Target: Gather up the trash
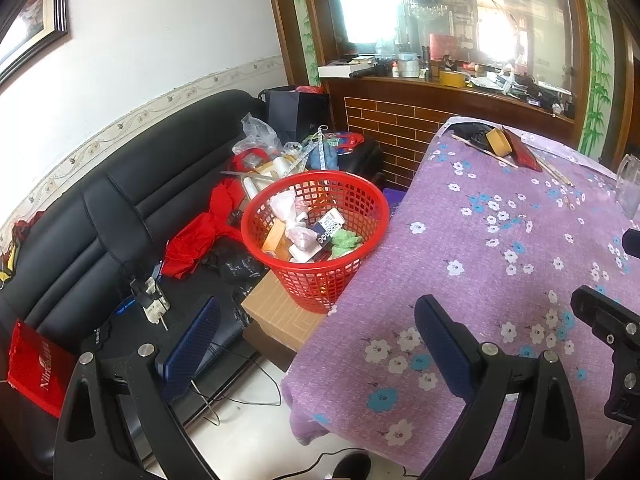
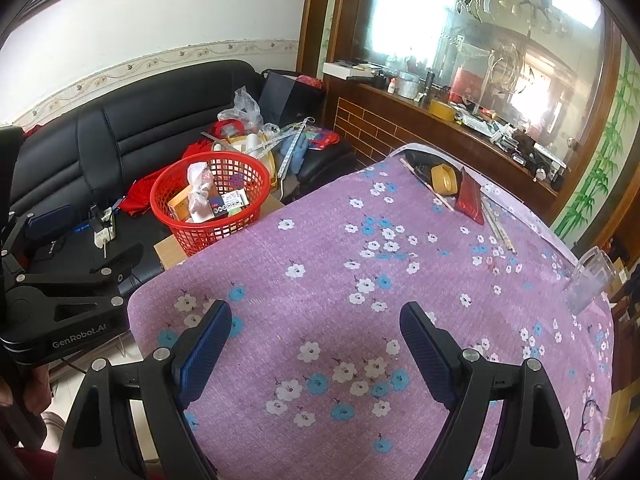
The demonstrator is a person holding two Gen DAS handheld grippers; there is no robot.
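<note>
While jaws gape empty, both grippers hover over the table.

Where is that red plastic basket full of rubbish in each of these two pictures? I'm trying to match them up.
Left wrist view: the red basket sits near the middle, just left of the purple flowered tablecloth, on a cardboard box.
Right wrist view: the same basket is in the upper left, beyond the tablecloth's far-left edge.
Shared landmark: the black sofa behind the basket.

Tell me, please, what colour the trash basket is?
The basket is red, clearest in the left wrist view.
</note>
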